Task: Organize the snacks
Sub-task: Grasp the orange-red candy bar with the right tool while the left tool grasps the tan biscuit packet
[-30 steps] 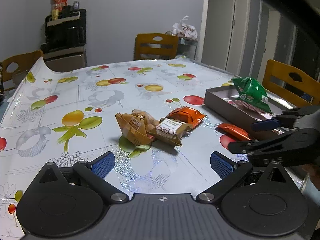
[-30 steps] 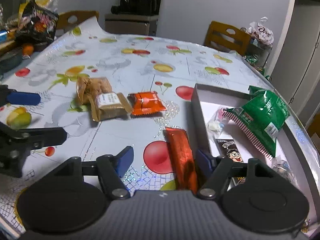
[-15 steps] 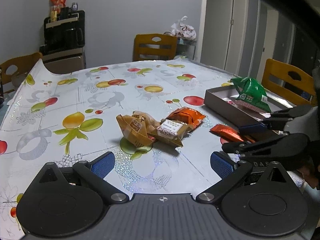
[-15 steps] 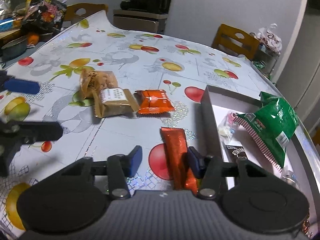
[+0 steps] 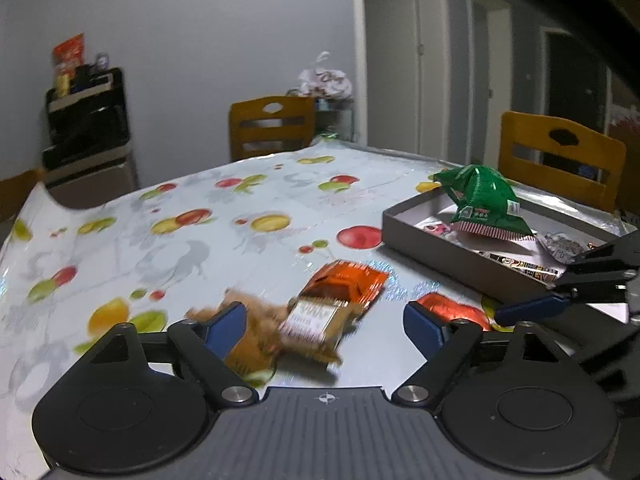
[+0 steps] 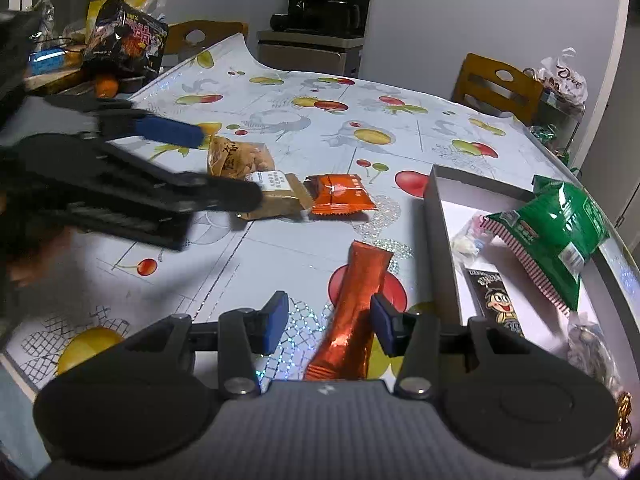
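While the left tool [image 5: 322, 326] draws its jaws inward, nothing pinched yet, the brown packets [image 5: 280, 328] lie between its pads, nearer than a second ago. At three o'clock of them sits the orange square packet [image 6: 340, 194]. The right tool [image 6: 328, 322] has narrowed around the long orange stick [image 6: 356, 312], its right pad touching the wrapper, the left pad apart. At two o'clock on the bench [image 6: 304, 140] stands the grey box [image 6: 438, 216], holding the green bag [image 6: 556, 232].
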`<state>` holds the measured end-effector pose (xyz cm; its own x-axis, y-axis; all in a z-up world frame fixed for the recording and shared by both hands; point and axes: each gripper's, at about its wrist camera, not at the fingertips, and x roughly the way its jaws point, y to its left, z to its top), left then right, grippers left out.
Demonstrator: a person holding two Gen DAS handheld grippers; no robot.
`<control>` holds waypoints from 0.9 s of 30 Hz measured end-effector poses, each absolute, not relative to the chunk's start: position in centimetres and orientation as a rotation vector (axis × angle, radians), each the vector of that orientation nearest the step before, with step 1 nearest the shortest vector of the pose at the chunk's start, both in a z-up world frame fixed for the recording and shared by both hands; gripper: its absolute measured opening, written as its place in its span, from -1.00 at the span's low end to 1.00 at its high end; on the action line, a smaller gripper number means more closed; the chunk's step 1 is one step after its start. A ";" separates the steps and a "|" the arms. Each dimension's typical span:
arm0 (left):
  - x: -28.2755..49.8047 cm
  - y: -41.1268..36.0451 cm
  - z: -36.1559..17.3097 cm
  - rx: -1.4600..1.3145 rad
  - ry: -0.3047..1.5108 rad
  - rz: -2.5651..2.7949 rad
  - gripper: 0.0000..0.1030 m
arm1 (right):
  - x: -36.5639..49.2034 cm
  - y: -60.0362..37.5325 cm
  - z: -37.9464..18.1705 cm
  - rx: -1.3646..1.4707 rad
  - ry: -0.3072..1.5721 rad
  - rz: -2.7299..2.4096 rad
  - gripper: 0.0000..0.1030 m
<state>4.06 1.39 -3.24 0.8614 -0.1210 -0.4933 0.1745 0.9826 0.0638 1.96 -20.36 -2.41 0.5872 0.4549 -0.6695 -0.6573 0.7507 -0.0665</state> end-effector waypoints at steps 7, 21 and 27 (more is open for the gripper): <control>7.4 0.2 -4.5 0.192 0.555 -0.200 0.35 | 1.6 -21.3 -2.2 -0.308 0.676 0.652 -0.11; 8.6 0.6 -5.5 0.108 0.661 -0.189 0.11 | 1.9 -21.4 -2.4 -0.283 0.680 0.658 -0.11; 7.8 1.0 -5.3 0.048 0.683 -0.170 -0.14 | 2.4 -21.2 -2.6 -0.254 0.695 0.637 -0.11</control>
